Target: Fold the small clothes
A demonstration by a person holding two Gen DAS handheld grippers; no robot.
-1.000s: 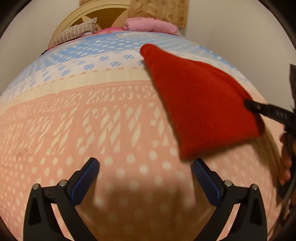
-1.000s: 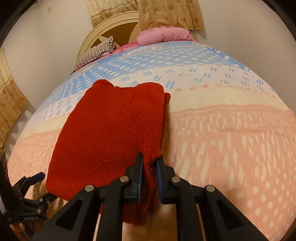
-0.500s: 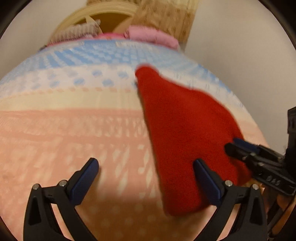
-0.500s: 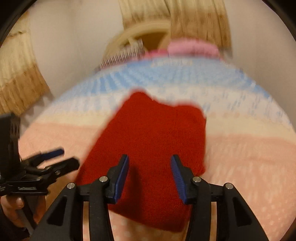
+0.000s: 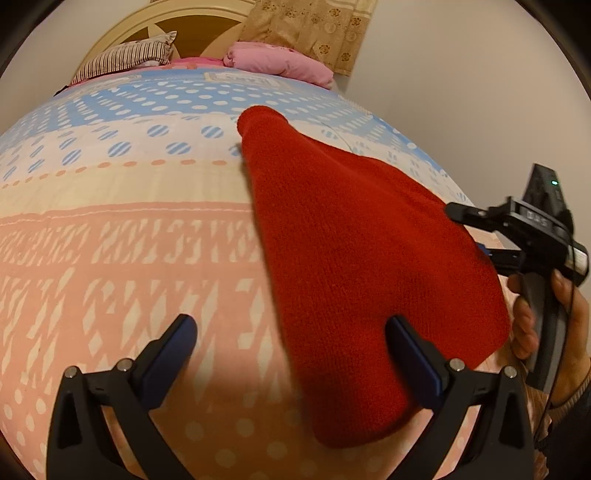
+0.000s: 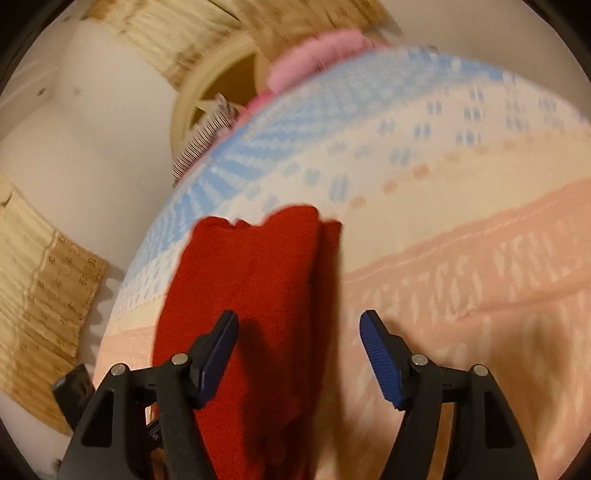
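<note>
A folded red knit sweater (image 5: 351,258) lies flat on the patterned bedspread (image 5: 110,240). It also shows in the right wrist view (image 6: 251,295), blurred. My left gripper (image 5: 291,354) is open and empty, its right finger just over the sweater's near corner. My right gripper (image 6: 299,343) is open and empty above the sweater's near right edge. The right gripper also shows in the left wrist view (image 5: 476,232), held by a hand beside the sweater's right edge.
A striped pillow (image 5: 125,61) and a pink folded blanket (image 5: 280,64) lie at the head of the bed by the cream headboard (image 5: 177,22). Beige curtains (image 6: 40,295) hang near the bed's side edge.
My right gripper let go of the sweater's edge and opened wide, then swung with the view tilting. My left gripper moved closer to the sweater's near corner.
</note>
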